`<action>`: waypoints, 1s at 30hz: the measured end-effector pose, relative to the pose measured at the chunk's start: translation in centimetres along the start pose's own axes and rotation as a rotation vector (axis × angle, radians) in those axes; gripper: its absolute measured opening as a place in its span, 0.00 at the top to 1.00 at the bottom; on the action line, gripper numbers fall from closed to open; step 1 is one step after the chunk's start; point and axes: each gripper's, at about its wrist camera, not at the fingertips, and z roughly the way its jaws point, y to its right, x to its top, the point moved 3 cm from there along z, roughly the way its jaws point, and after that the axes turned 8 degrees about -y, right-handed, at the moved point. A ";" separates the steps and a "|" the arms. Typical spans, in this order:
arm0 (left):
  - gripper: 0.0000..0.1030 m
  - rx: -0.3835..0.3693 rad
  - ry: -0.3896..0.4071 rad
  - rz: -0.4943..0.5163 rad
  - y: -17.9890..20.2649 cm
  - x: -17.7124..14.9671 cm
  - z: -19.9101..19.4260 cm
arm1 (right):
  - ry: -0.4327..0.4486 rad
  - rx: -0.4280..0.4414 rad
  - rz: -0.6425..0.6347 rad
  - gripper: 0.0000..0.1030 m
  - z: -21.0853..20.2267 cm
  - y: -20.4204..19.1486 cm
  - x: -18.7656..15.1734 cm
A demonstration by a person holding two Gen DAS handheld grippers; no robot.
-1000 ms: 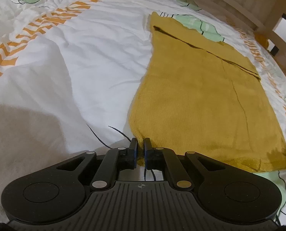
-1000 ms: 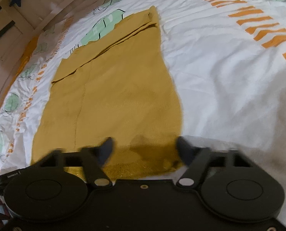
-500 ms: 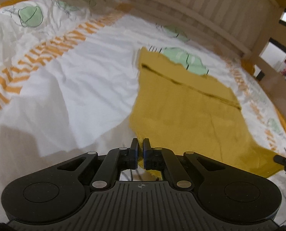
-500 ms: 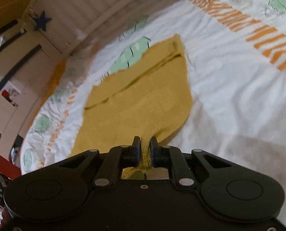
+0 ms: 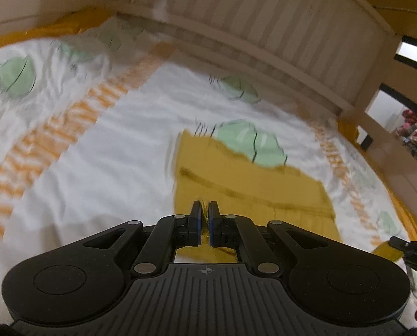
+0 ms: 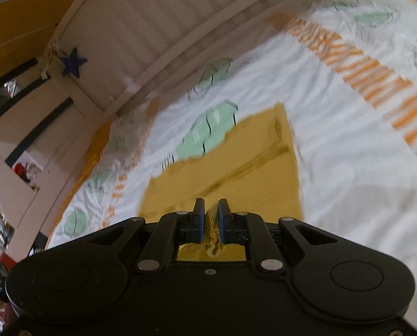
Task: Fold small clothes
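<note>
A mustard-yellow knit garment [image 5: 250,184] [image 6: 236,173] lies on the bed, its far end flat, its near hem lifted off the sheet. My left gripper [image 5: 204,210] is shut on the hem's left corner; a sliver of yellow knit shows between its blue pads. My right gripper [image 6: 211,210] is shut on the right corner, with bunched fabric pinched between its pads and hanging below them. The right gripper's tip [image 5: 402,242] shows at the far right of the left wrist view. Both views are motion-blurred.
The bed sheet [image 5: 110,151] is white with orange stripes and green leaf prints. A slatted wooden bed rail [image 5: 236,25] [image 6: 158,36] runs along the far side. A blue star [image 6: 73,62] hangs on the rail's end. Room furniture stands beyond the bed's edge.
The right gripper closed from wide open onto the hem. Both grippers rose and tilted up, lifting the near hem off the sheet; more of the bed rail is in view.
</note>
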 end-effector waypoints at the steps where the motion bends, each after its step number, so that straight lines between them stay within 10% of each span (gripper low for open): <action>1: 0.96 0.002 0.015 0.004 0.2 1.1 0.5 | 0.016 0.009 0.003 0.94 0.4 0.1 1.2; 9: 0.96 -0.002 0.034 0.005 0.9 7.0 6.5 | 0.007 -0.016 -0.008 0.86 5.5 1.9 7.4; 17: 0.96 0.020 -0.027 0.007 0.4 6.1 9.7 | -0.154 -0.120 -0.229 0.83 7.3 2.1 2.6; 21: 0.96 0.035 -0.038 -0.002 -0.1 6.0 10.0 | -0.177 -0.117 -0.267 0.47 7.7 2.3 1.5; 30: 0.96 0.058 -0.042 0.004 -0.4 6.3 10.4 | -0.227 -0.129 -0.383 0.46 12.5 2.0 2.0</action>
